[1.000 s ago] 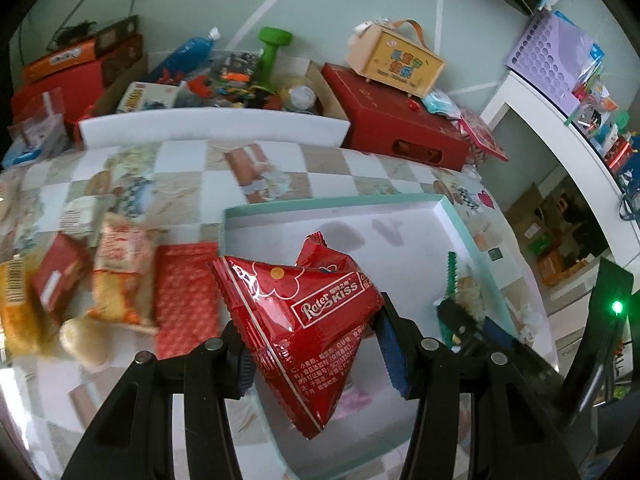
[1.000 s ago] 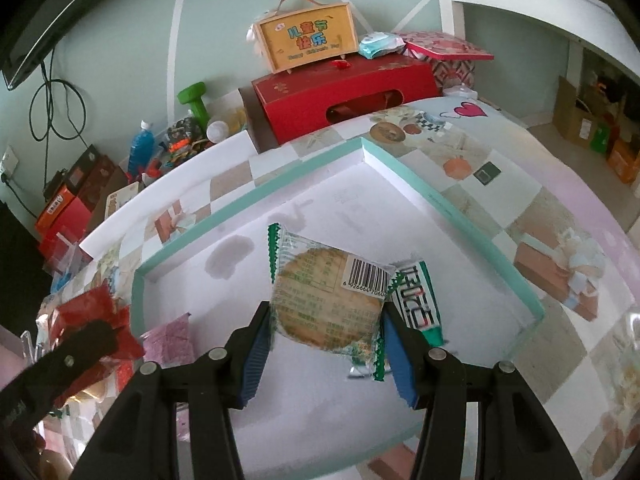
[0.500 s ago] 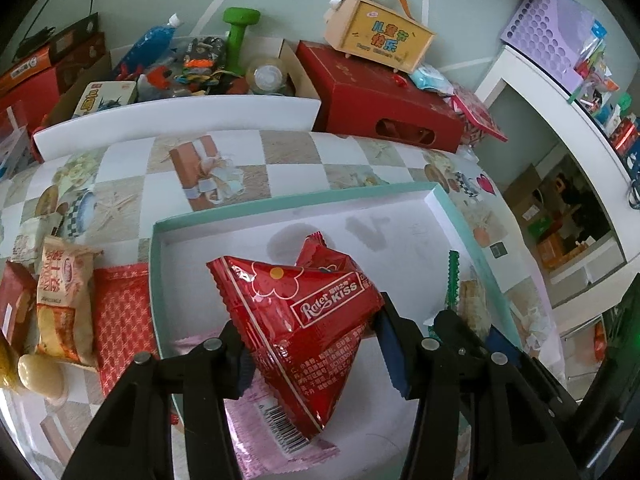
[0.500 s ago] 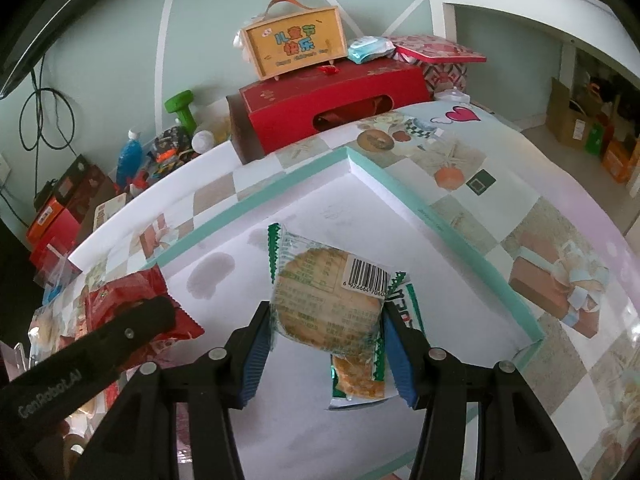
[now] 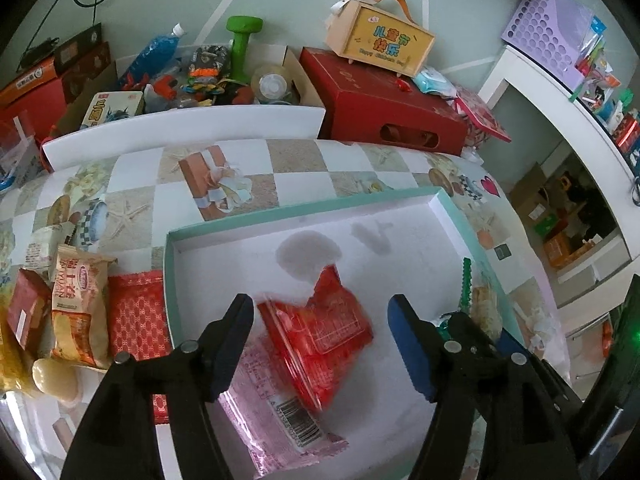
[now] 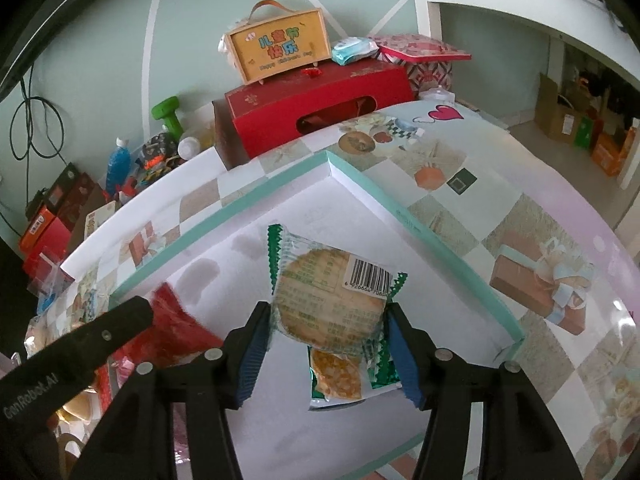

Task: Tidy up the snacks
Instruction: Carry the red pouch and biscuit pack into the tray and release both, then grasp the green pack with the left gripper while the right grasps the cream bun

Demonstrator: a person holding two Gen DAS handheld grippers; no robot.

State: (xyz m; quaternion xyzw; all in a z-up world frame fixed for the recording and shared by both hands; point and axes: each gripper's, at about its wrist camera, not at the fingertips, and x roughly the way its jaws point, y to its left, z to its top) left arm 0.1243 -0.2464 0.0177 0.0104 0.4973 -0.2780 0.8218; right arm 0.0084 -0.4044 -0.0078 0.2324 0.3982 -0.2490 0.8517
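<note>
The left gripper (image 5: 320, 338) has just let go: its jaws are opening, and the red triangular packet (image 5: 320, 332) that hung clamped between them a moment ago now lies blurred on the floor of the white tray (image 5: 400, 216), leaning over a pink packet (image 5: 276, 412) already there. Neither pad touches it any more. So that snack counts as delivered — one more off the table and into the tray.

The right gripper (image 6: 326, 346) is at the same step, a beat behind. Its jaws are opening too, yet the round cracker packet (image 6: 328, 296) sits between the blue pads, apparently just touching them, directly above a green-edged packet (image 6: 340, 380) lying in the tray's right part. It probably drops there next.

Outside the tray, to its left, several snacks wait on the patterned tablecloth (image 5: 240, 184): a red mesh-print packet (image 5: 136, 316), an orange biscuit bag (image 5: 78, 312) and a few smaller ones beyond. Sorting looks partway done.
</note>
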